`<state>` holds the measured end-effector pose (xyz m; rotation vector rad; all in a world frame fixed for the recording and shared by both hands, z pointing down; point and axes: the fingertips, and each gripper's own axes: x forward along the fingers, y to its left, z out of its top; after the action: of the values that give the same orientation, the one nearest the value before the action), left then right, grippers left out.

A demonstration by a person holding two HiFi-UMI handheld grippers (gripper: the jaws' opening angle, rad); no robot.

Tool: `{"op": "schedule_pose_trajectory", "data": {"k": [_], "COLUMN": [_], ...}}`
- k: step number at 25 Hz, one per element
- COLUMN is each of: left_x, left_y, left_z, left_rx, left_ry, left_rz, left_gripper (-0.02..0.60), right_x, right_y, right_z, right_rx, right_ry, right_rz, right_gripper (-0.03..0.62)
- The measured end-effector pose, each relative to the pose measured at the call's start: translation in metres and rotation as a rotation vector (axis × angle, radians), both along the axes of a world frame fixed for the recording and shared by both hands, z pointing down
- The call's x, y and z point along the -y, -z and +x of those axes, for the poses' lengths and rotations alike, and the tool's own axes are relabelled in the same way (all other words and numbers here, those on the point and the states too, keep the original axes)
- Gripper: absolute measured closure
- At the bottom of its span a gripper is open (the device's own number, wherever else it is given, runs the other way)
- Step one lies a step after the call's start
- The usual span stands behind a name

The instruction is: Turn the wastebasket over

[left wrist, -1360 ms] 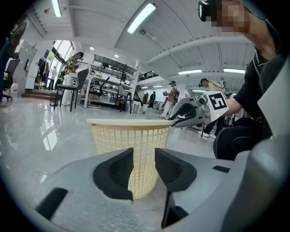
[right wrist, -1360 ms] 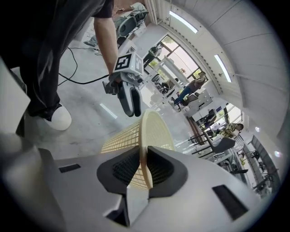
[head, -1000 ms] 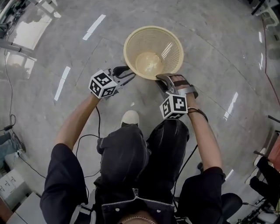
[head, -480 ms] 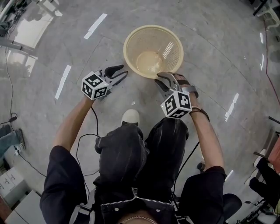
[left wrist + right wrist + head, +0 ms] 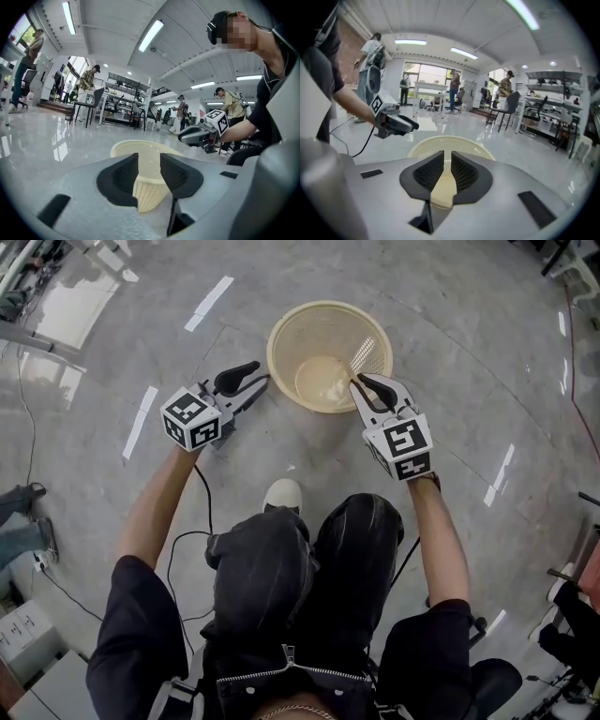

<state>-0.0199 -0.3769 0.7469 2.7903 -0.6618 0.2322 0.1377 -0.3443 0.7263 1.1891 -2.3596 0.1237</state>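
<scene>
The cream mesh wastebasket (image 5: 328, 357) stands on the floor with its open mouth up. My left gripper (image 5: 259, 379) hangs just left of its rim, apart from it, jaws open with nothing between them; in the left gripper view the wastebasket (image 5: 123, 147) shows through the gap of the left gripper (image 5: 149, 161). My right gripper (image 5: 361, 381) hovers over the near right rim. Its jaws are closing to a narrow slit, and in the right gripper view only the wastebasket (image 5: 454, 140) beyond shows in that slit of the right gripper (image 5: 447, 159).
The person's white shoe (image 5: 281, 493) rests on the glossy floor just behind the basket, and a black cable (image 5: 183, 540) trails at the left. Boxes (image 5: 23, 634) sit at the lower left. Desks, chairs (image 5: 86, 105) and people stand far off.
Both grippers have come off the basket's rim and risen. The left one drew away to the left. The right one rolled so its marker cube faces up. The basket has stayed put.
</scene>
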Motion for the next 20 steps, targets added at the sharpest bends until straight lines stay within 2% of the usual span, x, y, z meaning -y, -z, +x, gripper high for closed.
{"op": "schedule_pose_trajectory", "data": {"k": [4, 7, 9, 10, 12, 16, 20], "left_x": [0.007, 0.008, 0.009, 0.01, 0.011, 0.016, 0.024], "left_y": [0.009, 0.007, 0.004, 0.003, 0.003, 0.005, 0.026], "left_z": [0.01, 0.02, 0.024, 0.025, 0.027, 0.03, 0.033], "left_rx": [-0.083, -0.095, -0.071, -0.056, -0.04, -0.041, -0.056], "left_ry": [0.057, 0.076, 0.099, 0.111, 0.125, 0.122, 0.129], "left_rz": [-0.012, -0.014, 0.008, 0.025, 0.045, 0.039, 0.05], "left_gripper": [0.448, 0.455, 0.554, 0.577, 0.577, 0.577, 0.577], "right_x": [0.013, 0.015, 0.014, 0.014, 0.014, 0.018, 0.025], "right_y": [0.0, -0.012, -0.019, -0.021, -0.023, -0.02, -0.001], "right_z": [0.024, 0.034, 0.039, 0.041, 0.044, 0.046, 0.045], "right_rx": [0.105, 0.194, 0.231, 0.236, 0.235, 0.242, 0.258], "right_ry": [-0.184, -0.267, -0.304, -0.312, -0.318, -0.326, -0.306], "right_rz": [-0.024, -0.088, -0.113, -0.115, -0.107, -0.091, -0.058], "right_gripper": [0.57, 0.582, 0.583, 0.583, 0.583, 0.583, 0.583]}}
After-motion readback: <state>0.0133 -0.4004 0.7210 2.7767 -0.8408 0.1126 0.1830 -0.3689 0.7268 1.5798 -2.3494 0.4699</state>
